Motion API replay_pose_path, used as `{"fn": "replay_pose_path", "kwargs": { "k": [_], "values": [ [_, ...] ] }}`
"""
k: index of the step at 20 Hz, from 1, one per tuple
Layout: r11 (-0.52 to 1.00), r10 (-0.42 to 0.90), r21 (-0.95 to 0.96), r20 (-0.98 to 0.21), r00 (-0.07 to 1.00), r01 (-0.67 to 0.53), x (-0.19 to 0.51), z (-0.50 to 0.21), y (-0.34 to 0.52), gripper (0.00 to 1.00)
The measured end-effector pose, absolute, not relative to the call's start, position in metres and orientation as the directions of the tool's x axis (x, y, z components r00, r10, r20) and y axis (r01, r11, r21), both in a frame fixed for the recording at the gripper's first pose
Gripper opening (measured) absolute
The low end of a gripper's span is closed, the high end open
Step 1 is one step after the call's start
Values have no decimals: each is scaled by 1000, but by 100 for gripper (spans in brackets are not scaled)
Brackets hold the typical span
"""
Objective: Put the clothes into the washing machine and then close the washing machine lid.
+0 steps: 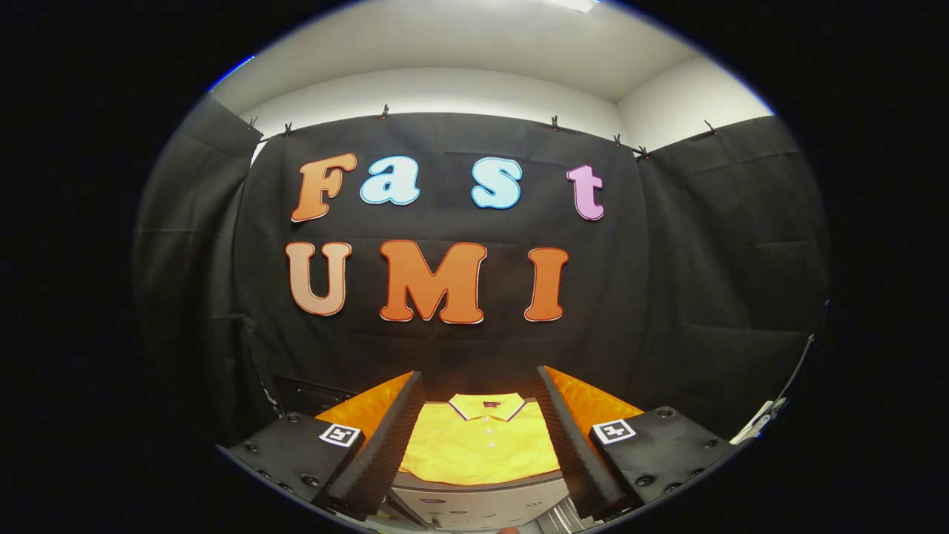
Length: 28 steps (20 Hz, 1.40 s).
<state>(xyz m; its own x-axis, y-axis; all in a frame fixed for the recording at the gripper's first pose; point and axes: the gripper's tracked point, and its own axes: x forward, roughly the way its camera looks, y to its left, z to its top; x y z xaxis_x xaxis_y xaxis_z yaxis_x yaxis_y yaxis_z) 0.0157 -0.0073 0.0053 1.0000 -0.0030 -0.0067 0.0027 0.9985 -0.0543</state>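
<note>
So the gripper [480, 437] was sitting spread wide, two black fingers with ribbed foam-looking pads [378, 445] on the inner faces and orange on the outer sides, nothing pinched between them. Each finger base had a small square black-and-white marker [339, 434] stuck on top, plus a few round screw heads.

Right under the fingertips, nearest of all, there was a light grey machine top [482, 500] with what looked like a control strip along its near edge, too small and blurry to make out. I'd guess that's the washing machine, but I couldn't tell whether its lid was up or down from this angle.

Lying flat on that grey top, between the fingers and just ahead of them, was a bright yellow polo shirt [478, 445], neatly folded, collar pointing to the far side. The collar had a thin dark trim line and there was a short row of little white buttons running down the placket. The fingers flanked it left and right; neither pad appeared to be touching the cloth, though the pads hid the shirt's side edges.

Beyond the shirt hung the black cloth booth wall [667, 282], clipped up along its top edge with small dark clips [554, 122]. Above that, a plain white wall and ceiling [474, 52].
</note>
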Motion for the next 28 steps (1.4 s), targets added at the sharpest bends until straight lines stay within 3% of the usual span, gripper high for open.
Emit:
{"fn": "replay_pose_path", "kwargs": {
  "k": [21,28],
  "values": [
    [997,-35,-77,-88,995,29,67,-18,-13,98],
    [998,-22,-66,-213,977,8,113,-50,-12,98]
  ]
}}
